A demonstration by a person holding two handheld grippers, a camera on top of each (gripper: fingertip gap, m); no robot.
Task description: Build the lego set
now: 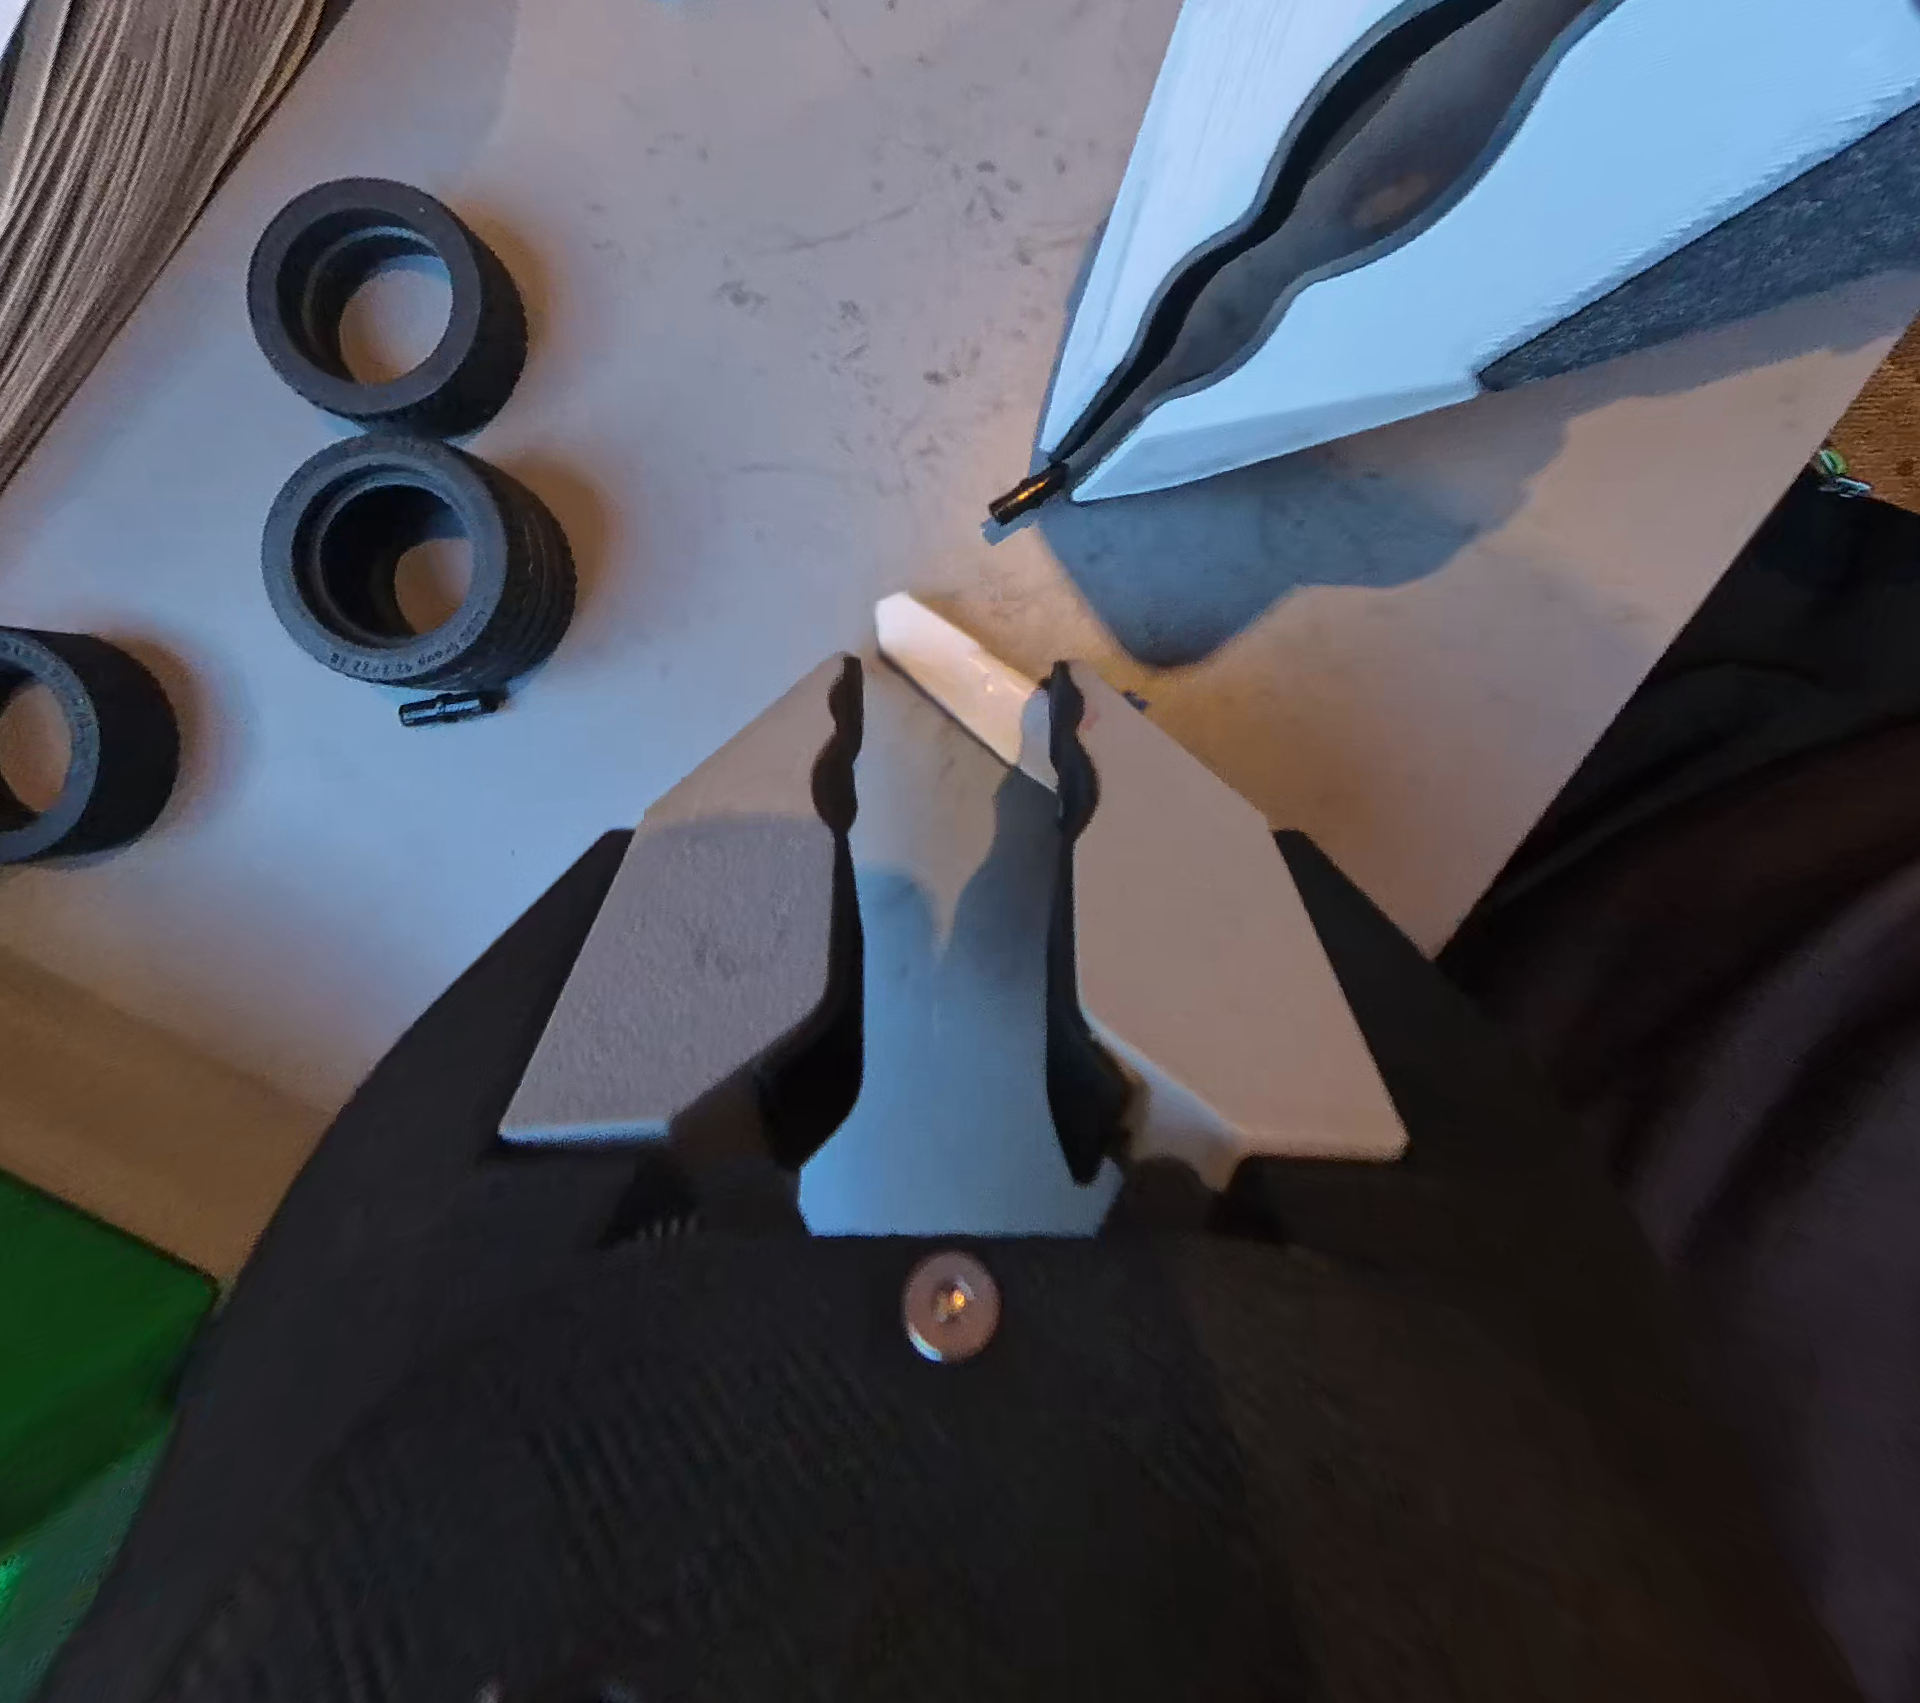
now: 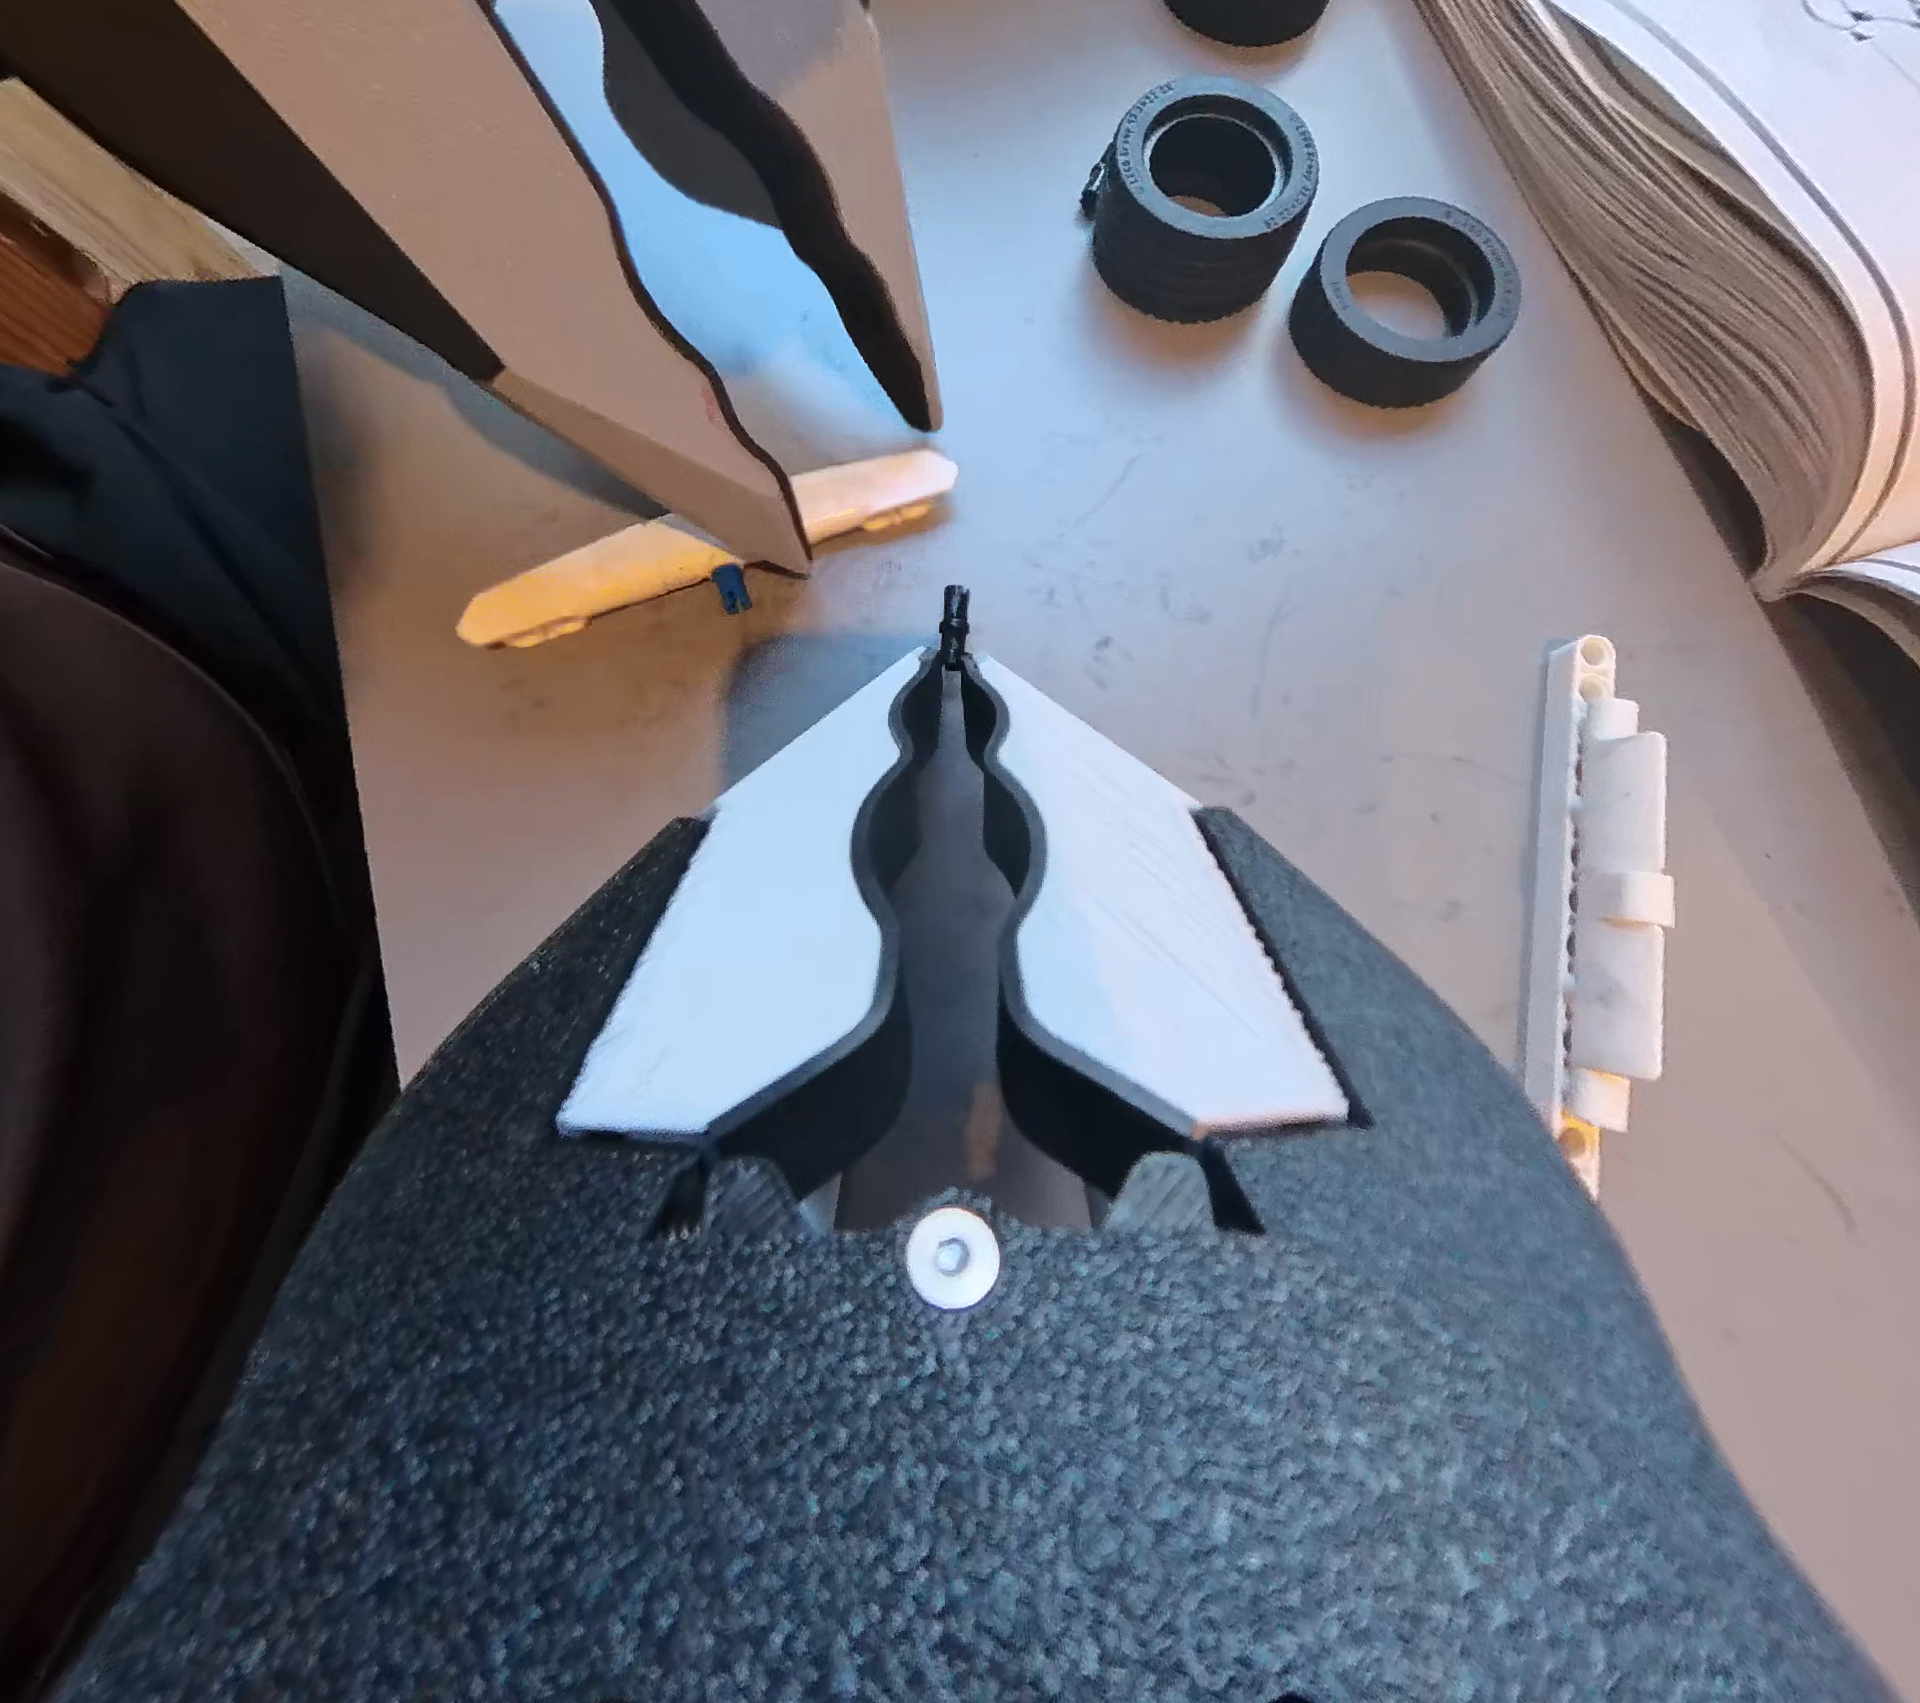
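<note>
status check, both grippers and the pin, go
Right gripper shut on black pin. Left gripper open over white beam. Pin not yet seated; path clear.

matt black rubber tyres [image 2: 1195, 219], smooth white plastic beam [image 2: 1595, 905], scuffed matt tabletop [image 1: 831, 282], paper manual [image 2: 1662, 126] upper right, rough-textured black gripper housing [image 2: 935, 1393].

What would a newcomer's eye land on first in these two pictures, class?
First, the right tongs, shut on a tiny black pin at their tips. Opposite, the left tongs stand open over a white beam on the table. Beyond lie black tyres beside an open instruction booklet.
</note>
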